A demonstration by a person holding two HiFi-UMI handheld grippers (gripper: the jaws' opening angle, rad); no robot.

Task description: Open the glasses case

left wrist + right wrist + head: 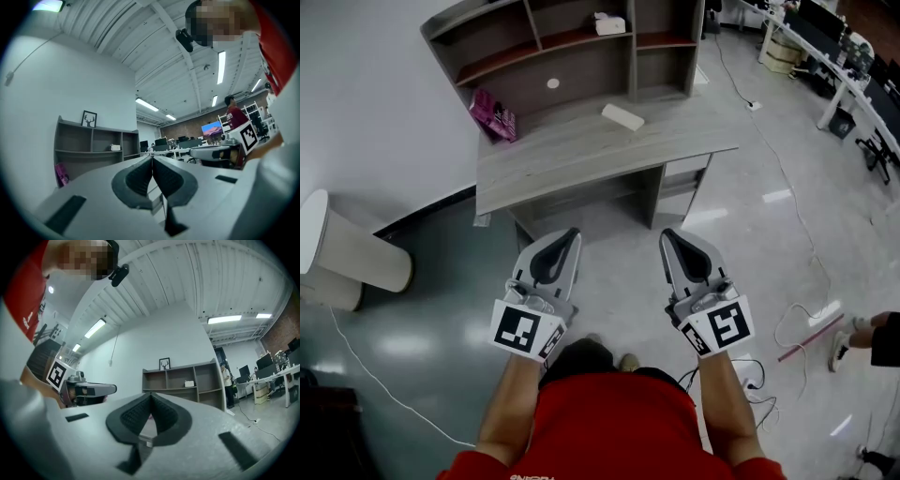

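A white oblong glasses case lies shut on the grey desk, near the foot of the shelf unit. I hold both grippers side by side over the floor in front of the desk, well short of the case. The left gripper has its jaws pressed together with nothing between them, as the left gripper view also shows. The right gripper is likewise shut and empty. Each gripper view also catches the other gripper from the side.
A grey shelf unit stands on the back of the desk with a white box on one shelf. A pink packet leans at the desk's left. A white cylindrical bin stands left, cables and another person's shoe right.
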